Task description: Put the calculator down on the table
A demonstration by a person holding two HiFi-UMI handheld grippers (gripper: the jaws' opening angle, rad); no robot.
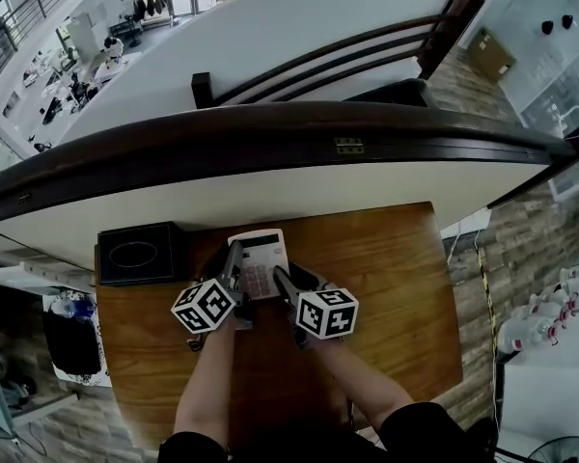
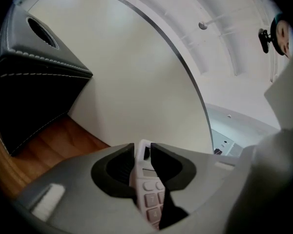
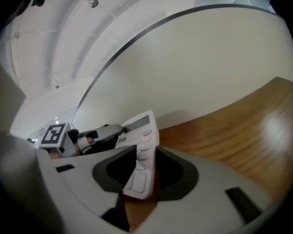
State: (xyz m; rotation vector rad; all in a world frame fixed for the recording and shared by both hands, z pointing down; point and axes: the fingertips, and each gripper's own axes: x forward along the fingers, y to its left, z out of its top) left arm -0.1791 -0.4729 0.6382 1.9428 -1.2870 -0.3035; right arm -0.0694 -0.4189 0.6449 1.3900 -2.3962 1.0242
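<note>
The left hand-held gripper (image 1: pixel 234 263) was clamped on the calculator (image 1: pixel 261 257) at its 9 o'clock edge, the right hand-held gripper (image 1: pixel 283 280) at its 3 o'clock edge. Its long axis pointed to 12 o'clock, and it seemed tilted just over the counter (image 1: pixel 386 287).

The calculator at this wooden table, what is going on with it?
A person holds the white calculator with tongs in both hands: the left tongs clamp its left edge, the right tongs its right edge. It hangs low over the wooden table, beside a black box with an oval hole. Whether it already touches the wood I cannot tell.
</note>
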